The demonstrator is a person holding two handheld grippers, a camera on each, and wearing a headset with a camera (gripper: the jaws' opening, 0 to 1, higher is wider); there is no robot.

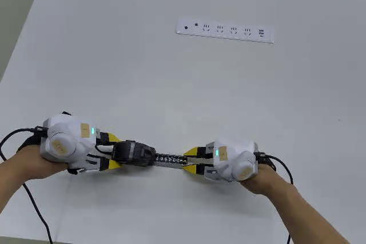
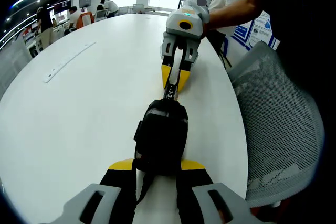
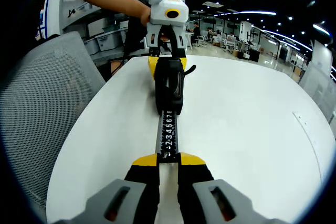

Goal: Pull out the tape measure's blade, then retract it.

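Note:
A black tape measure (image 1: 134, 153) lies low over the white table near its front edge. My left gripper (image 1: 116, 152) is shut on its case (image 2: 160, 135). A short length of blade (image 1: 169, 159) with printed numbers runs out to the right. My right gripper (image 1: 189, 160) is shut on the blade's end. In the right gripper view the blade (image 3: 168, 133) stretches from my right gripper (image 3: 168, 159) up to the case (image 3: 170, 85), with the left gripper (image 3: 167, 59) behind it. The left gripper view has the right gripper (image 2: 175, 75) beyond the case.
A white power strip (image 1: 225, 30) lies flat on the table (image 1: 171, 84) at the far middle. Black cables (image 1: 23, 195) trail from both grippers toward the front edge. A grey mesh chair (image 2: 283, 124) stands beside the table, and people sit at distant desks.

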